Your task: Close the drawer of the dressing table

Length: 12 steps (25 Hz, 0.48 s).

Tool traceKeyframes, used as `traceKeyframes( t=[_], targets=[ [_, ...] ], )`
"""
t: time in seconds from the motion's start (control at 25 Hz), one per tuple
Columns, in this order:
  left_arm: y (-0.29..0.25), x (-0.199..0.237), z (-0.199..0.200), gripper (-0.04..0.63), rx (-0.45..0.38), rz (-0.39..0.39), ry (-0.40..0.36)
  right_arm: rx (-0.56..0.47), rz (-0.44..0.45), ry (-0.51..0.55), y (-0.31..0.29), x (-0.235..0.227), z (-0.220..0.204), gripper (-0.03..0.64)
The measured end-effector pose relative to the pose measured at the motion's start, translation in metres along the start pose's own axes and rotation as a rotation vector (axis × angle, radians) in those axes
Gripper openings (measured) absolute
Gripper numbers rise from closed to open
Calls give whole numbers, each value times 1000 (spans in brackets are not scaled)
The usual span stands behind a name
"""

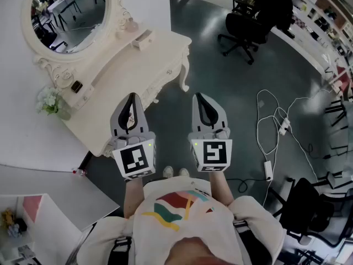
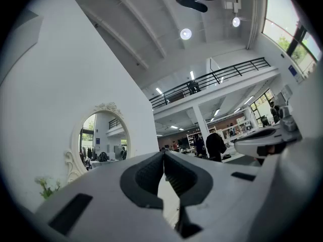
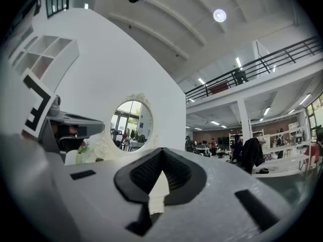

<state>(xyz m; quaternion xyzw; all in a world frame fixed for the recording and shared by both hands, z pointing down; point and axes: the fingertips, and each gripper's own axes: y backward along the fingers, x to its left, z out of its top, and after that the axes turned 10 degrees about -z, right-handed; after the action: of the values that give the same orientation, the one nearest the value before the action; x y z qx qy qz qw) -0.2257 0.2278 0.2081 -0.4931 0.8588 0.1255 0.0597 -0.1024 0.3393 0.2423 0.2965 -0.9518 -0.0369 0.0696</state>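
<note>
1. Two grippers are held side by side in front of the person, level with each other and well short of the drawer. The left gripper [image 1: 132, 98] has its jaws pressed together with nothing between them; the right gripper [image 1: 199, 98] is likewise closed and empty, its black ribbed pads meeting at the tip.
2. One cream-white desk [image 1: 127, 59] stands against the white wall at the upper left of the head view. Its edges are carved in scrolls and its legs curve outward. The left gripper's tip overlaps its front edge in that view, though whether they touch cannot be told.
3. One small drawer [image 1: 142, 39], the same cream colour as the desk, sits in the low raised row at the back of the desk top, just right of the mirror's base. It appears to jut forward out of that row, with its front face toward the desk's front edge. The wider fronts with small knobs along the desk's apron are too small to judge as flush or not.
4. One oval mirror [image 1: 69, 12] in an ornate pale frame rises from the back of the desk. White flowers [image 1: 49, 99] in a vase stand at the desk's near left end, with a small dark square object [image 1: 76, 86] just beside them.
5. Several things lie on the dark glossy floor [image 1: 220, 81]: a black office chair [image 1: 248, 21] well beyond the desk, and white cables [image 1: 276, 120] to the right of the right gripper.
</note>
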Motion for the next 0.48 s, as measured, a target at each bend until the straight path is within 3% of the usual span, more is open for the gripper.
traceKeyframes(
  t=[0.48],
  targets=[
    [-3, 4, -4, 6, 32, 2, 13, -23, 37, -6, -8, 13, 5, 0]
  ],
)
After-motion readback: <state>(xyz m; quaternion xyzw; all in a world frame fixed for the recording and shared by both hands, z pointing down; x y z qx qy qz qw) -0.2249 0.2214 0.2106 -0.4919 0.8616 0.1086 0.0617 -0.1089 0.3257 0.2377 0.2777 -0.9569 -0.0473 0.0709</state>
